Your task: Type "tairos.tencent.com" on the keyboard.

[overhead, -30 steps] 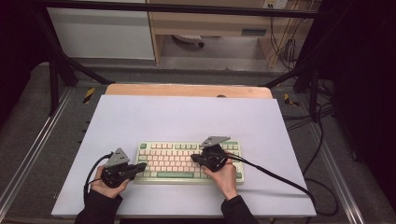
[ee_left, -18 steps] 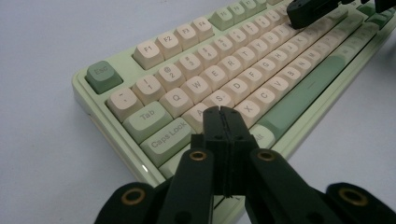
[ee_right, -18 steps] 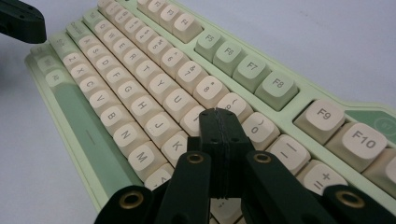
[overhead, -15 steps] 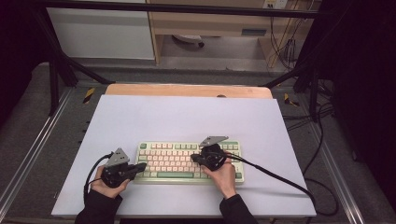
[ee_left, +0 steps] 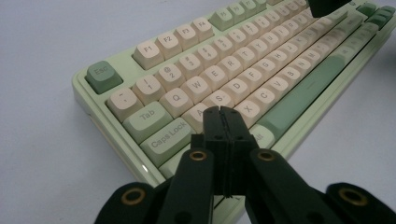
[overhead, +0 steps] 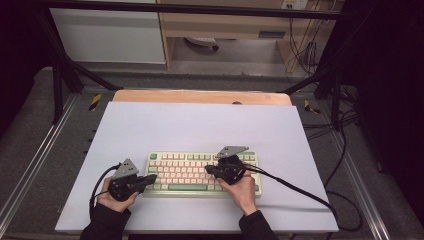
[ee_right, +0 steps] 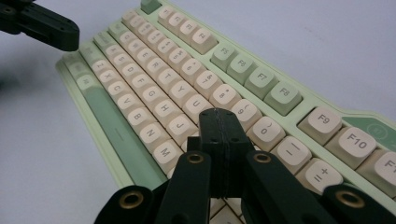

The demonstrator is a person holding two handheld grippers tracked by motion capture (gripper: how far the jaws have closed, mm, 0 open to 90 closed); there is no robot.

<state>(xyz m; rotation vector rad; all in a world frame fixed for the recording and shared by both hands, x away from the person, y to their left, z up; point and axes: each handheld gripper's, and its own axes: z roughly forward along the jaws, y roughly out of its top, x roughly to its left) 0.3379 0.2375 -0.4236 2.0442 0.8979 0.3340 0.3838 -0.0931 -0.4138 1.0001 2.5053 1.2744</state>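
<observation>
Low in the middle of the high view, a green-and-cream keyboard (overhead: 200, 172) sits on the white table (overhead: 200, 125), near its front edge.

Left gripper (overhead: 150, 179) is at the keyboard's left end, right gripper (overhead: 210, 170) over the right half of the keys; both have jaws pressed fully together, holding nothing. Loads of bare table above the keyboard and off to both sides.

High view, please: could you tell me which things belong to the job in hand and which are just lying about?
In the job:
- keyboard
- left gripper, shut
- right gripper, shut
- white table mat under the keyboard

Lying about:
- loose cables on the floor beyond
- white cabinet
</observation>
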